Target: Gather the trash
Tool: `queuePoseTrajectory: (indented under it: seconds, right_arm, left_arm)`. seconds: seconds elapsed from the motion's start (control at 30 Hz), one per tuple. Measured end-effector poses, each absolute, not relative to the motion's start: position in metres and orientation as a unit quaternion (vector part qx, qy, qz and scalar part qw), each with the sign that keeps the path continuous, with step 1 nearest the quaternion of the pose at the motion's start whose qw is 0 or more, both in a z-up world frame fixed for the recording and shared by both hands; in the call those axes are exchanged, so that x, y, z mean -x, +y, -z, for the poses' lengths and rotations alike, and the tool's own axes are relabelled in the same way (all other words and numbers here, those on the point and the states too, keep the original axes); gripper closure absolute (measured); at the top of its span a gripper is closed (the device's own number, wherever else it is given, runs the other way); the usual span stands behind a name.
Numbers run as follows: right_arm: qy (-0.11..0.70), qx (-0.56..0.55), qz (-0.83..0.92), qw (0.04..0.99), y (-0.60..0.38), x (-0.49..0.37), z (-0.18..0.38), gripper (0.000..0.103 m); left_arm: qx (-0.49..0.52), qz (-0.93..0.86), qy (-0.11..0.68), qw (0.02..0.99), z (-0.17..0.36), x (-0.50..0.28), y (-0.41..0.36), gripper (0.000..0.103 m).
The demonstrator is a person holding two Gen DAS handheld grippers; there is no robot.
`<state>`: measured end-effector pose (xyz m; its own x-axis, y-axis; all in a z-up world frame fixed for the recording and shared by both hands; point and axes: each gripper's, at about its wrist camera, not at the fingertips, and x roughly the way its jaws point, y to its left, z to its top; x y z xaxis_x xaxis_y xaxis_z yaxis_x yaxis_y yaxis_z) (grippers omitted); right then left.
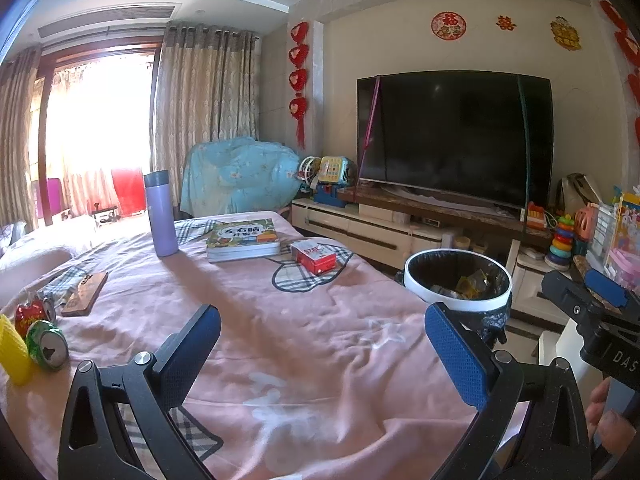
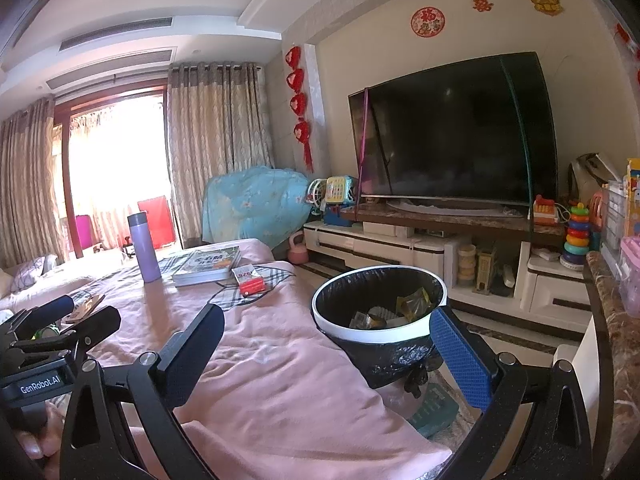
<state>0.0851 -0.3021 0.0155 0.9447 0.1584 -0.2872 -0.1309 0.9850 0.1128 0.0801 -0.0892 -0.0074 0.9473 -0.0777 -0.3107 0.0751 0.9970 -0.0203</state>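
Observation:
A white-rimmed trash bin [image 1: 458, 280] with a black liner stands off the right edge of the pink-covered table and holds wrappers; it also shows in the right wrist view [image 2: 380, 304]. A crushed green can [image 1: 47, 345], a red can [image 1: 30, 314] and a yellow object [image 1: 12, 350] lie at the table's left edge. My left gripper [image 1: 322, 348] is open and empty above the pink cloth. My right gripper [image 2: 328, 348] is open and empty, with its right finger beside the bin. The right gripper also shows at the right edge of the left wrist view [image 1: 592, 300].
On the table stand a purple flask [image 1: 161, 214], a stack of books [image 1: 243, 240], a red box [image 1: 314, 258] and a wooden board [image 1: 85, 294]. A TV [image 1: 456, 136] on a low cabinet with toys lines the far wall. A marble counter edge [image 2: 616, 344] is at the right.

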Motion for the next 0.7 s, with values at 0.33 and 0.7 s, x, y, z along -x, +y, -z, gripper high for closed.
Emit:
queuePoseTrajectory:
  seconds: [0.33, 0.7]
  right_arm:
    - [0.148, -0.048, -0.076, 0.985, -0.3017, -0.0851, -0.015, 0.0]
    - [0.151, -0.048, -0.08, 0.984, -0.2961, -0.0849, -0.0142, 0.0]
  left_arm:
    - [0.006, 0.038, 0.161, 0.986, 0.0085, -0.0813, -0.0907, 0.001]
    - [0.01, 0.037, 0.167, 0.985, 0.0105, -0.0832, -0.0892, 0.001]
